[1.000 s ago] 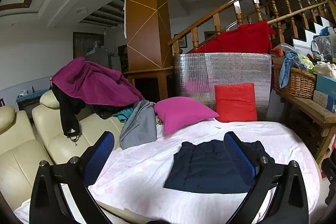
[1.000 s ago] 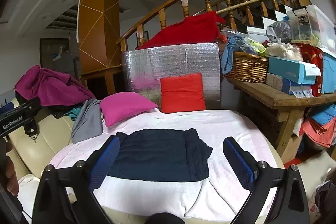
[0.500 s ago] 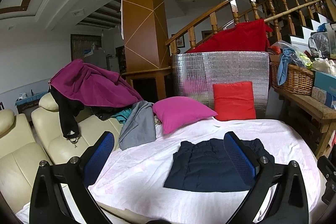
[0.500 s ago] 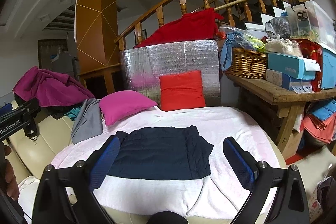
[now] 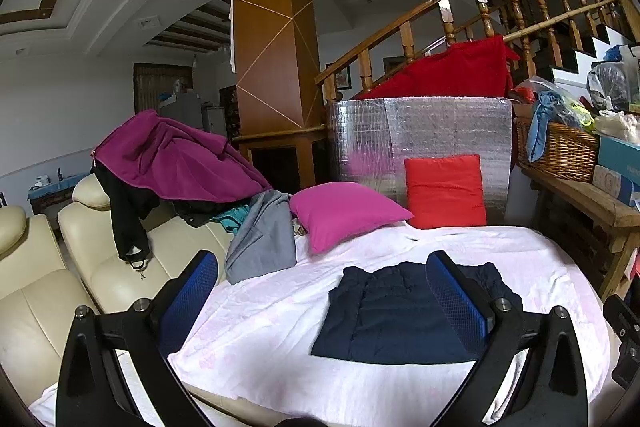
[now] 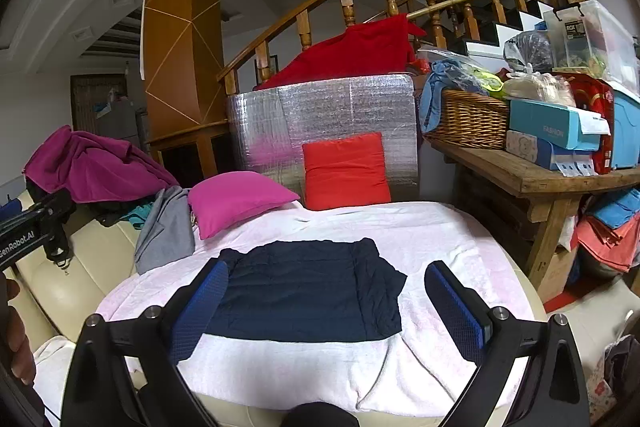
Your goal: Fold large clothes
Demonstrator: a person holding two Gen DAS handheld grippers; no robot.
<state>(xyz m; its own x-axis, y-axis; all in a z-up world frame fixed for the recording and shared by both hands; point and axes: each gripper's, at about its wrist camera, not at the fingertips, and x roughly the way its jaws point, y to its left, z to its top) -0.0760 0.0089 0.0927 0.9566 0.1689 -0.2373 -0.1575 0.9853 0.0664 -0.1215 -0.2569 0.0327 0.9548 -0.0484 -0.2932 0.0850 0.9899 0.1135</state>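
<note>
A dark navy garment lies folded into a flat rectangle on the pale pink sheet, with a rumpled edge on its right side. My left gripper hangs above the near left part of the sheet, wide open and empty. My right gripper is held above the garment's near edge, also wide open with nothing between its blue pads. A heap of other clothes, purple, black and grey, sits on the cream sofa at the left.
A magenta pillow and a red cushion lean at the back before a silver foil panel. A wooden bench with a wicker basket and boxes stands at the right. A cream leather sofa borders the left.
Both views have drifted slightly, the cameras easing back and up a little. The garment has not moved and both grippers stay open.
</note>
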